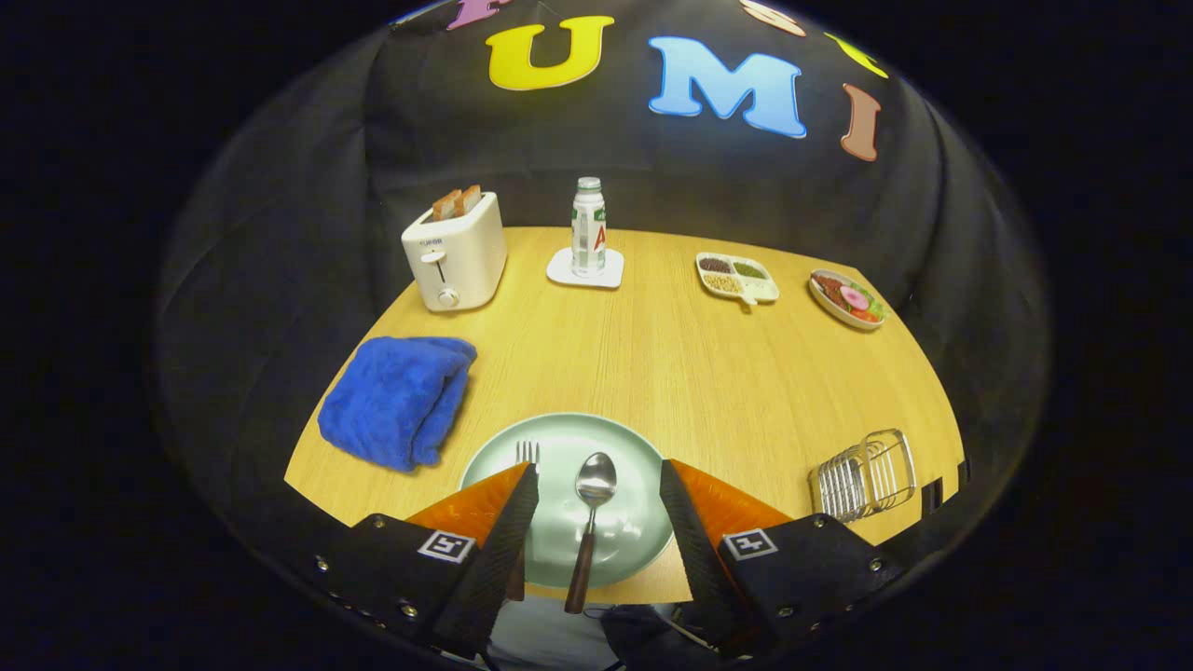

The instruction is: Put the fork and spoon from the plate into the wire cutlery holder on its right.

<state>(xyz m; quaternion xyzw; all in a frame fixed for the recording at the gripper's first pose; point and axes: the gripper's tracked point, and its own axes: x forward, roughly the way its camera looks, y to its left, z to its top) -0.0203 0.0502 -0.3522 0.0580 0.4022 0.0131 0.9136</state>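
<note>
Gripper [598, 485] fingers stand spread apart above the pale green plate [643, 531]. Between them we see the brown-handled spoon [589, 522]; the fork [527, 454] lies beside it. We note the wire cutlery holder [865, 473] to the right.

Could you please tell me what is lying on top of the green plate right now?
A spoon lies between the open tool's fingers, and a fork beside it; the left finger covers most of the fork's handle.
</note>
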